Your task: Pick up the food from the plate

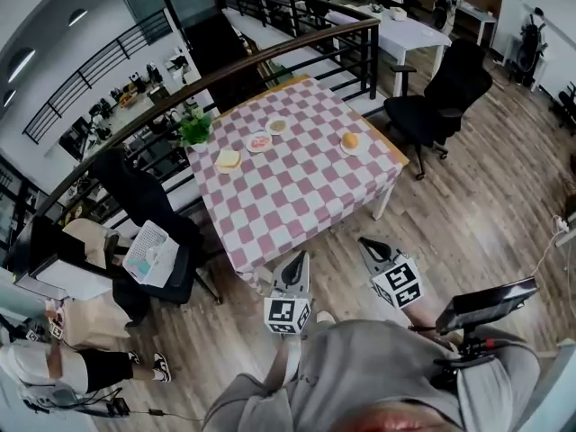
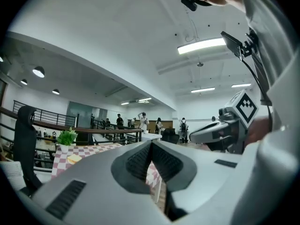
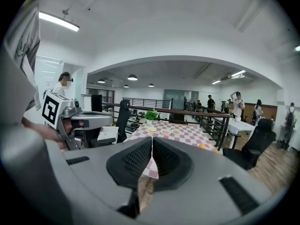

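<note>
The table with the pink-and-white checked cloth (image 1: 297, 196) carries several small plates of food: a yellow slice (image 1: 228, 158), a pink-topped plate (image 1: 259, 141), a pale plate (image 1: 277, 125) and an orange bun (image 1: 350, 140). Both grippers hang short of the table's near edge, over the wooden floor. My left gripper (image 1: 300, 257) is shut with nothing in it, its pads meeting in the left gripper view (image 2: 151, 145). My right gripper (image 1: 367, 243) is shut and empty too (image 3: 152, 139). The right gripper view shows the plates (image 3: 165, 132) far ahead.
A potted plant (image 1: 194, 129) stands at the table's far left corner. A black chair (image 1: 438, 93) is on the right, another chair with papers (image 1: 151, 252) on the left. A dark railing (image 1: 270, 57) runs behind. A person (image 1: 54, 367) stands at the lower left.
</note>
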`<action>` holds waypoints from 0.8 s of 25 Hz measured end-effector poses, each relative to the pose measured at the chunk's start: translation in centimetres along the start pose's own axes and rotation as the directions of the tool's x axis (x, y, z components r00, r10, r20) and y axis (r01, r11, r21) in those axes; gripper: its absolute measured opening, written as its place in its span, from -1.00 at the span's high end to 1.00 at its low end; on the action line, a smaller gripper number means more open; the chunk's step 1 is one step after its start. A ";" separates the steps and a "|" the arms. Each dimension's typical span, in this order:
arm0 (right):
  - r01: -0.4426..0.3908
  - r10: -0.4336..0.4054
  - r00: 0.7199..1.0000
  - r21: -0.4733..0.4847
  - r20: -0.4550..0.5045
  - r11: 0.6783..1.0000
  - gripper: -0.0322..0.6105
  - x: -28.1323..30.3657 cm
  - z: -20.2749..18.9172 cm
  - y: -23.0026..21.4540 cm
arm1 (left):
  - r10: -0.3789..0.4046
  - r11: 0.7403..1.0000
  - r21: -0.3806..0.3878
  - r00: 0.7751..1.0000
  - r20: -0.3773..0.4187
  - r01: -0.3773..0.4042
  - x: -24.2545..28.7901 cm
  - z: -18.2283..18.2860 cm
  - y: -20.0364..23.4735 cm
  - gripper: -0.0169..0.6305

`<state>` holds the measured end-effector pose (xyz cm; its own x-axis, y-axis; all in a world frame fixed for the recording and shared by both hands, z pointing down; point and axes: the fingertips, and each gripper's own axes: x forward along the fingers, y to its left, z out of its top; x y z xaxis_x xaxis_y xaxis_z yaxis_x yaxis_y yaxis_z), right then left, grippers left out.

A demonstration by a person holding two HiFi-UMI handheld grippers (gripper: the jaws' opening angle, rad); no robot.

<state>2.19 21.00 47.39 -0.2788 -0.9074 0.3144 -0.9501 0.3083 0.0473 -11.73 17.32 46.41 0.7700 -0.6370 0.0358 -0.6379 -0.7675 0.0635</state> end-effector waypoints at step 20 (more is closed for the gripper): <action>-0.023 0.024 1.000 0.049 -0.016 0.999 0.85 14.2 1.5 0.1 | 0.035 0.989 -0.145 0.998 0.059 -0.026 5.6 -0.8 8.8 0.92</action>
<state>-2.07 7.76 50.44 -0.2991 -0.8952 0.3305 -0.9491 0.3148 -0.0062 -13.01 7.05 47.97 0.7449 -0.6668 -0.0210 -0.6494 -0.7320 0.2063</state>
